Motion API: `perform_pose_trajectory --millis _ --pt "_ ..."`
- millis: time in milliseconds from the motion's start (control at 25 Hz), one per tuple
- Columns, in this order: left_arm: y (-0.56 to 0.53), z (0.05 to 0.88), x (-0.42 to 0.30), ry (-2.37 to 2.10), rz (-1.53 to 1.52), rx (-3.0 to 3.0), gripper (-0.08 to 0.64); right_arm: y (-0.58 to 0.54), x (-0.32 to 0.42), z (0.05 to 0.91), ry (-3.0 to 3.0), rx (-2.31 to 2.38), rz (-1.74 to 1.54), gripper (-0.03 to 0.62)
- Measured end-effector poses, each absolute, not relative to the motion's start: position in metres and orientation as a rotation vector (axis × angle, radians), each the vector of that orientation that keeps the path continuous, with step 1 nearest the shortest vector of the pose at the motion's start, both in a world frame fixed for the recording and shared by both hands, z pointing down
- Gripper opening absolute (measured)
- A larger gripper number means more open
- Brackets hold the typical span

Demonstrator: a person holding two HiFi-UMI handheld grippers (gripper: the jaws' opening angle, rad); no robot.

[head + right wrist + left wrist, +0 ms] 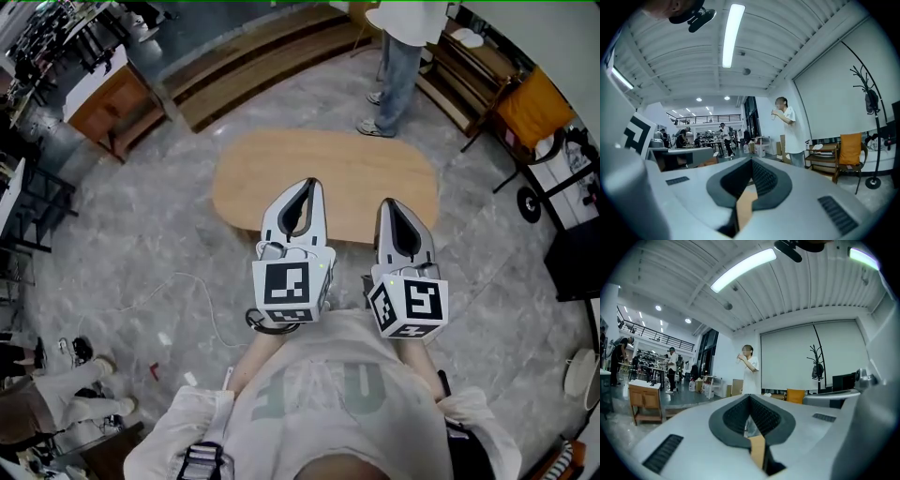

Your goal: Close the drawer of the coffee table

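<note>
A grey marble floor [141,244] fills the room. An oval wooden coffee table [328,164] stands at twelve o'clock from the grippers, but its drawer cannot be made out from above. A person [398,66] stands beyond it at one o'clock, with an orange chair [534,108] at two. The left gripper [312,185] and right gripper [387,203] point level, side by side over the table's near edge. Each has its fingers pressed together, holding nothing.

Open workshop-studio hall: ribbed ceiling [693,51], strip light [732,35], mezzanine railing [705,118], people [724,135] at workbenches [652,371], stone-pattern floor [141,225].
</note>
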State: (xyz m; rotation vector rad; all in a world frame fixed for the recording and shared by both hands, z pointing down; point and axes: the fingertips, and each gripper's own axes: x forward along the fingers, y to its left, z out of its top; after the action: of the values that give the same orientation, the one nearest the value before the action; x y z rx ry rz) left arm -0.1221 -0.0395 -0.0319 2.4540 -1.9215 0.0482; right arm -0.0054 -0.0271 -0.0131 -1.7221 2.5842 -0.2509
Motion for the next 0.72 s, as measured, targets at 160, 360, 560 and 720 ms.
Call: perform_pose_trajectory --millis 160,360,560,720 --pt "-0.040 -0.042 -0.122 -1.935 0.030 2.475 0.011 -0.027 -0.007 -0.022 2.574 -1.709 -0.222 0.006" --pt "-0.040 -0.050 -0.122 -1.937 0.021 2.490 0.011 -0.030 -0.006 -0.030 2.556 -1.715 -0.197 0.006" --pt "-0.042 -0.052 -0.124 -1.935 0.025 2.487 0.011 -0.031 -0.007 -0.034 2.557 -1.720 -0.177 0.006" --pt "-0.043 -0.052 -0.126 -1.928 0.025 2.493 0.011 -0.031 -0.009 -0.034 2.566 -1.726 -0.161 0.006"
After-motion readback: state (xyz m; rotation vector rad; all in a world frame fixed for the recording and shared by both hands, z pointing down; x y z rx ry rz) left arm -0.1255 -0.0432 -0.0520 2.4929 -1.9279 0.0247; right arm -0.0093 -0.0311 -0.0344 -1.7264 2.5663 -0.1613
